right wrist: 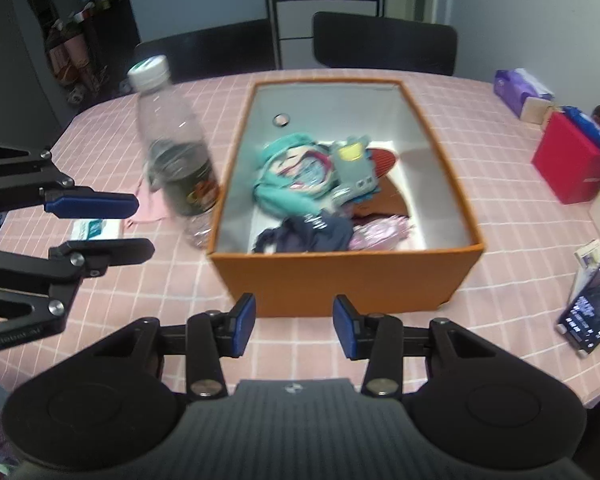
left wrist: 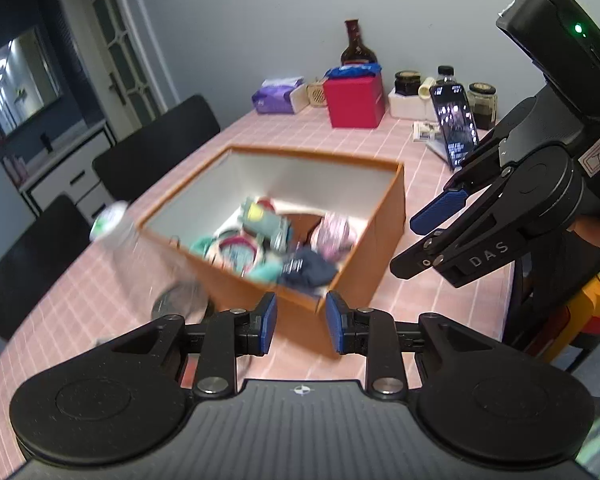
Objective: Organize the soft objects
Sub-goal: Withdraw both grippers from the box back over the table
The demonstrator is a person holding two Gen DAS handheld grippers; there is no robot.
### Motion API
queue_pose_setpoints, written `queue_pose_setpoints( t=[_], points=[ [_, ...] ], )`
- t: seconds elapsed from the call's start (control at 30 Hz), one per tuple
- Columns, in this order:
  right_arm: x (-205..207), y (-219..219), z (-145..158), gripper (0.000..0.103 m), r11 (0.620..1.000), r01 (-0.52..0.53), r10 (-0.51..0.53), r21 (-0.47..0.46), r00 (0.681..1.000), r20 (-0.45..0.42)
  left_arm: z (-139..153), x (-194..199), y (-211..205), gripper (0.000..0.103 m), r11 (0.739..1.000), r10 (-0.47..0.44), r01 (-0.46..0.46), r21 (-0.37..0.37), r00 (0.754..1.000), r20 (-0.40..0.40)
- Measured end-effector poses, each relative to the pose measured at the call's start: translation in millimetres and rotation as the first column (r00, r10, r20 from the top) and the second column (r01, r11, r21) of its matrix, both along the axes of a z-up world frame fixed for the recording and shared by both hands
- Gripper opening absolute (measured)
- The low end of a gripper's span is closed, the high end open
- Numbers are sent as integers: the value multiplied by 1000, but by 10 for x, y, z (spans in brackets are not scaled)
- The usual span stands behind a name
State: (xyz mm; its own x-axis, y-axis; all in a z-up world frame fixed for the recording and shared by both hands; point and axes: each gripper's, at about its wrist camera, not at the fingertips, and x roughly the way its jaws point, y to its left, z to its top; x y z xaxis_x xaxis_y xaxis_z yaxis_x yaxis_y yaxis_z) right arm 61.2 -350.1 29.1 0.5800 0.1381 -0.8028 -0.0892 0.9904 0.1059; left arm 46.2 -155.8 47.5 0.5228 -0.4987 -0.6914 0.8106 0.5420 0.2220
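The left hand-held gripper point(left wrist: 301, 322) has its blue pads apart with nothing between them. Just past it sits an orange box point(left wrist: 380, 240) on the pink checked bench point(left wrist: 420, 184). Soft clothes point(left wrist: 276, 240) lie inside the box. A blurry clear bottle point(left wrist: 140, 252) stands beside the box. The right hand-held gripper point(left wrist: 424, 236) hangs open on the right.

Matt orange cardboard box point(right wrist: 340, 280); soft cloth items point(right wrist: 292, 188) inside; clear glossy plastic bottle point(right wrist: 172, 152); checked tablecloth point(right wrist: 500, 208).
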Motion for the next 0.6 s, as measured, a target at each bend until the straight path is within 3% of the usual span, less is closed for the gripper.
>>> queue_pose_setpoints(
  t=[0.2, 0.4, 0.47, 0.6],
  points=[
    [-16, 518, -171, 43, 995, -100, 100, 16, 995, -13, -189, 96, 584, 34, 995, 104, -104, 5, 994, -42],
    [76, 1066, -310, 43, 972, -233, 232, 22, 973, 13, -335, 278, 1251, 36, 969, 235, -242, -52, 965, -114],
    [147, 1226, -389, 43, 964, -264, 263, 28, 964, 29, -406, 343, 1468, 42, 958, 270, -279, -71, 956, -119],
    [361, 1506, -597, 43, 952, -303, 302, 34, 953, 37, -553, 525, 1723, 43, 940, 326, -334, -69, 939, -110]
  ],
)
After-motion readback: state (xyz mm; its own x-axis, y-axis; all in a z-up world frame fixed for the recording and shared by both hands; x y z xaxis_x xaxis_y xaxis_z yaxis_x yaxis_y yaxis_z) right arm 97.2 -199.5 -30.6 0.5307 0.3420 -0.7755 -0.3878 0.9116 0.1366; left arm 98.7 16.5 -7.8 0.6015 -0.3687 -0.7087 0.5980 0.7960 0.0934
